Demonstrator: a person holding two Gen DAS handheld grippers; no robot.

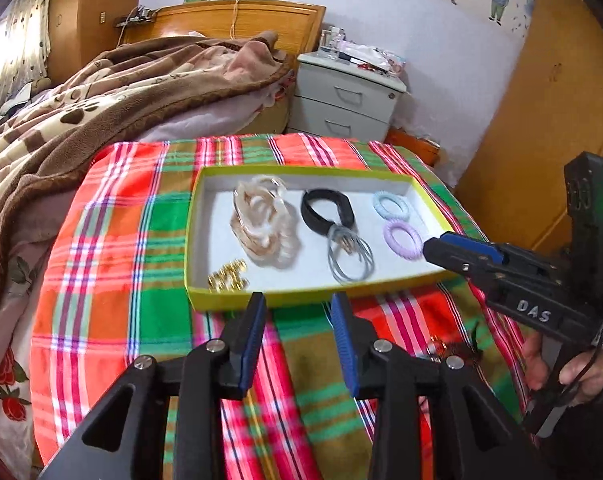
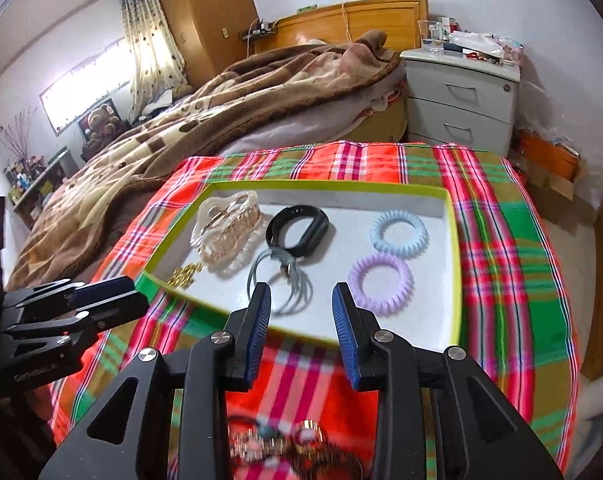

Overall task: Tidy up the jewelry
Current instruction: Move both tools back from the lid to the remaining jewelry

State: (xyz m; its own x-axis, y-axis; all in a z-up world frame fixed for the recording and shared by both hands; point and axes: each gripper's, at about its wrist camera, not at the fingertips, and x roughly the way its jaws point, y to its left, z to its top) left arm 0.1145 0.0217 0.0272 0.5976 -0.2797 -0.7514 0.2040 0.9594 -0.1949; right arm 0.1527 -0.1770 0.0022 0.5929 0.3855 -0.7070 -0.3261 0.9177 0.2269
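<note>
A shallow box with a lime-green rim point(image 1: 199, 200) point(image 2: 455, 264) lies on the plaid cloth. It holds a clear-and-gold hair claw point(image 1: 263, 226) point(image 2: 225, 228), a black band point(image 1: 325, 210) point(image 2: 299, 228), grey hair ties point(image 1: 347, 260) point(image 2: 285, 284), a blue coil tie point(image 1: 390, 205) point(image 2: 399, 232), a purple coil tie point(image 1: 402, 238) point(image 2: 381, 282) and gold clips point(image 1: 227, 276) point(image 2: 185, 274). My left gripper point(image 1: 299, 304) is open and empty just short of the box's near rim. My right gripper point(image 2: 301, 292) is open and empty over the near rim. Loose jewelry point(image 2: 289, 446) lies on the cloth under it.
The plaid cloth point(image 1: 113, 248) covers a small table beside a bed with a brown blanket point(image 1: 101, 92). A white nightstand point(image 1: 347, 96) stands behind. A dark hair piece with gold point(image 1: 455, 350) lies on the cloth at the right. A wooden wardrobe point(image 1: 541, 120) is at the right.
</note>
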